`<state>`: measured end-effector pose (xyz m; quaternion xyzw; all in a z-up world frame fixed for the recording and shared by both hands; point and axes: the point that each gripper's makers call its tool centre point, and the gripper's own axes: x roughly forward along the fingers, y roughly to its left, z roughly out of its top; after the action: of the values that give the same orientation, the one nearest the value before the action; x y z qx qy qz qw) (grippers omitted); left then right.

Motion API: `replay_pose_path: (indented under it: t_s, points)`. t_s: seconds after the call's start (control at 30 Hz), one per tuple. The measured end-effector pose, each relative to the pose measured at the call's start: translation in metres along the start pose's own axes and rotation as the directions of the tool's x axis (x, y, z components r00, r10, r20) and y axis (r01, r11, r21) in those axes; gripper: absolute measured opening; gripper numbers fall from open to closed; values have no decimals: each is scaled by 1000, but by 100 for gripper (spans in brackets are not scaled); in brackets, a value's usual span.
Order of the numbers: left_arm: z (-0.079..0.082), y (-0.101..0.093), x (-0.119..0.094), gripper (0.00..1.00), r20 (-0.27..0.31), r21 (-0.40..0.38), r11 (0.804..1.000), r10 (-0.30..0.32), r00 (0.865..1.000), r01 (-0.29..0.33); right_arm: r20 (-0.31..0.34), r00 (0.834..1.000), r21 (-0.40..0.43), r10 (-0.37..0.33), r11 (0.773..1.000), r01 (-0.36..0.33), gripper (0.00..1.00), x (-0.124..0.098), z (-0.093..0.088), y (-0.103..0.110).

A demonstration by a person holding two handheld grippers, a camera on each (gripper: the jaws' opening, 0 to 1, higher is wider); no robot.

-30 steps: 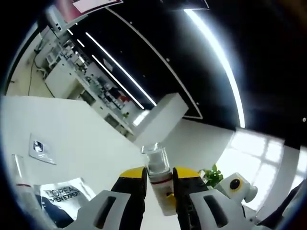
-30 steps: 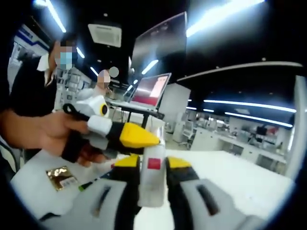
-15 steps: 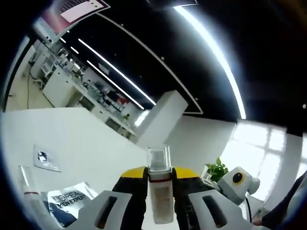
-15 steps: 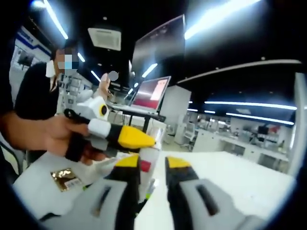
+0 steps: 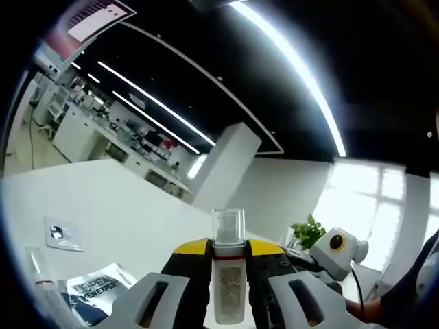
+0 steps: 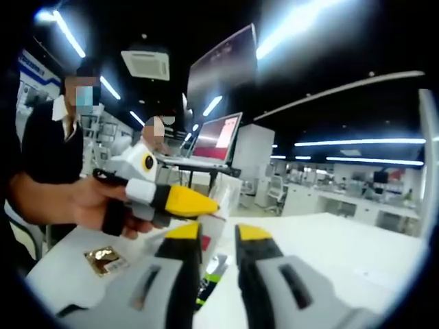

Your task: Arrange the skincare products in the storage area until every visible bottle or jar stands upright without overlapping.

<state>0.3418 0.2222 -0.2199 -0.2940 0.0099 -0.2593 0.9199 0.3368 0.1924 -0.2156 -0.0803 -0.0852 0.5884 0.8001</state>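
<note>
A small white bottle (image 5: 228, 284) with a clear cap stands upright between the yellow-tipped jaws of my left gripper (image 5: 228, 255), which is shut on it above the white table (image 5: 116, 199). In the right gripper view, my right gripper (image 6: 217, 234) stands open with nothing between its jaws. Just beyond it a hand holds the left gripper (image 6: 203, 204), with the bottle (image 6: 225, 195) showing pale behind its yellow tip. The right gripper (image 5: 337, 249) also shows at the right of the left gripper view.
On the table lie a dark L'Oreal sachet (image 5: 96, 291), a slim clear tube (image 5: 40, 288), a small white sachet (image 5: 59, 233), a gold sachet (image 6: 106, 259) and a green packet (image 6: 208, 279). A laptop (image 6: 216, 139) sits behind. A person stands at the left.
The right gripper let go of the bottle and drew back. The left gripper now holds it alone and has turned it upright.
</note>
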Motion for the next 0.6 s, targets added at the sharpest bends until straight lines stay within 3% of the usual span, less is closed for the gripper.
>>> replay_pose_path:
  t_s: [0.2, 0.6]
  points:
    - [-1, -9, 1, 18, -5, 23, 1000, -15, 1000, 15, 8, 1000, 14, 3, 1000, -4, 17, -8, 3, 2]
    - [-4, -23, 1, 17, -15, 69, 996, -56, 998, 57, 58, 997, 118, 46, 992, -53, 19, -23, 10, 6]
